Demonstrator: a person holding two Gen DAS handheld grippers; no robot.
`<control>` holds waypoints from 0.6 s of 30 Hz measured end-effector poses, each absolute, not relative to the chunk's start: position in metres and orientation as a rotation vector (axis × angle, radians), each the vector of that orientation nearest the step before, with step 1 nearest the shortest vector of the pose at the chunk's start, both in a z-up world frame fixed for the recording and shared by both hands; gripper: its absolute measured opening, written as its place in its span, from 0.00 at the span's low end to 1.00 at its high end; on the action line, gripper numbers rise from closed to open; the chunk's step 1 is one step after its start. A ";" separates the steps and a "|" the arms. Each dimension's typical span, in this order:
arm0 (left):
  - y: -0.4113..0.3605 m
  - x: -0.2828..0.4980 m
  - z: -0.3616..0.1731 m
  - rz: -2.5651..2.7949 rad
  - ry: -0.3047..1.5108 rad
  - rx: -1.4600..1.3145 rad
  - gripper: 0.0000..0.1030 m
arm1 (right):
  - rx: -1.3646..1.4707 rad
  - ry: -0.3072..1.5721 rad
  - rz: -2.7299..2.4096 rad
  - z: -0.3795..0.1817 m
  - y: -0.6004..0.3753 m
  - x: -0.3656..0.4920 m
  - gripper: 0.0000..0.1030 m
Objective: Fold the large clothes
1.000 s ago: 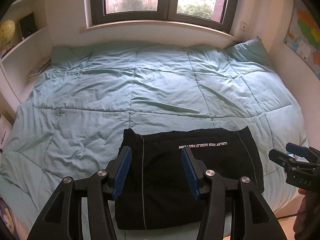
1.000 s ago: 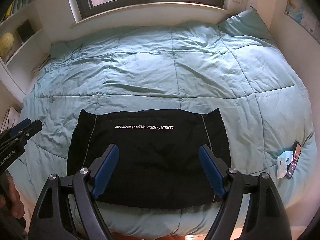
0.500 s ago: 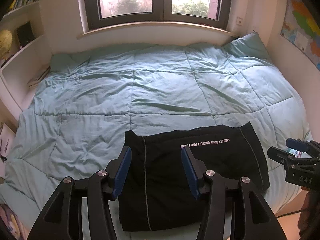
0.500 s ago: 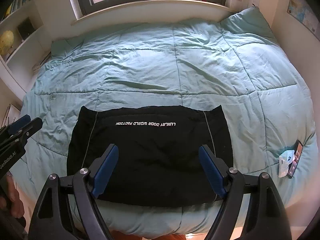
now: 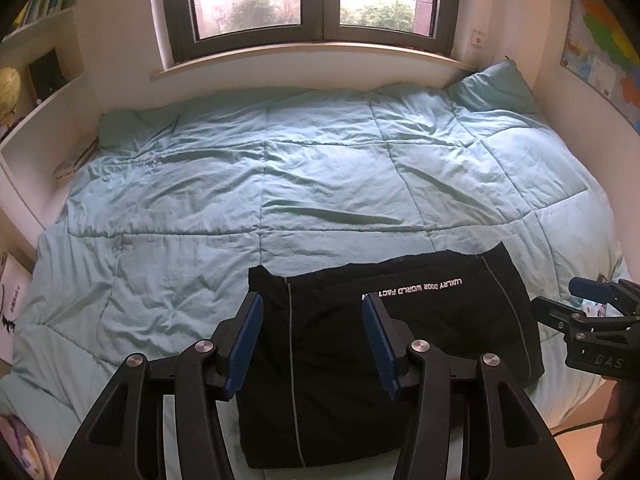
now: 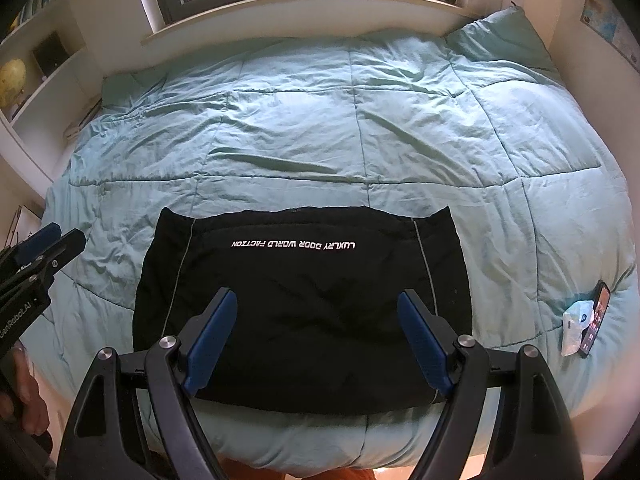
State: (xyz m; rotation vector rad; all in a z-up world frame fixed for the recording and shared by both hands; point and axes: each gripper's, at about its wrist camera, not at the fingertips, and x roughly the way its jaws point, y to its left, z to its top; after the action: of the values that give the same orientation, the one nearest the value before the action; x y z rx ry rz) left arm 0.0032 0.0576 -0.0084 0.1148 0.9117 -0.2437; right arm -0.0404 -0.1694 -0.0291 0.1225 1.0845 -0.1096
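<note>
A black garment (image 6: 304, 304) with white lettering and thin grey piping lies folded into a flat rectangle near the front edge of the bed; the same black garment (image 5: 400, 344) fills the lower middle of the left wrist view. My left gripper (image 5: 310, 300) hovers above its left part, open, nothing between the blue pads. Above the garment's near half my right gripper (image 6: 314, 296) stands open wide and empty. Each gripper also shows at the edge of the other's view: the right gripper (image 5: 592, 312) and the left gripper (image 6: 44, 244).
A pale teal quilt (image 6: 360, 128) covers the whole bed, with a pillow (image 6: 500, 36) at the far right corner. A phone and a small white packet (image 6: 584, 326) lie on the quilt's right edge. Shelves (image 5: 36, 112) stand left, a window (image 5: 312, 0) behind.
Both views have tilted slightly, so the garment sits a little lower and the window shows more. The garment and both grippers' jaws are unchanged.
</note>
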 end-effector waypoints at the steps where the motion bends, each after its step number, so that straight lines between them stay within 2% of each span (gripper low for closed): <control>1: 0.057 0.004 -0.008 -0.244 0.912 0.117 0.52 | 0.123 1.085 -0.109 -0.029 -0.169 -0.040 0.82; 18: 0.038 0.004 -0.006 -0.243 0.891 0.201 0.52 | 0.123 1.091 -0.100 -0.033 -0.187 -0.034 0.82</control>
State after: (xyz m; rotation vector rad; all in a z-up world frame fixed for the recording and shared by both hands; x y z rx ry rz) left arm 0.0043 0.0377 -0.0064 0.2006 0.8909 -0.2428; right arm -0.0335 -0.1870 -0.0332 0.1229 1.0909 -0.0998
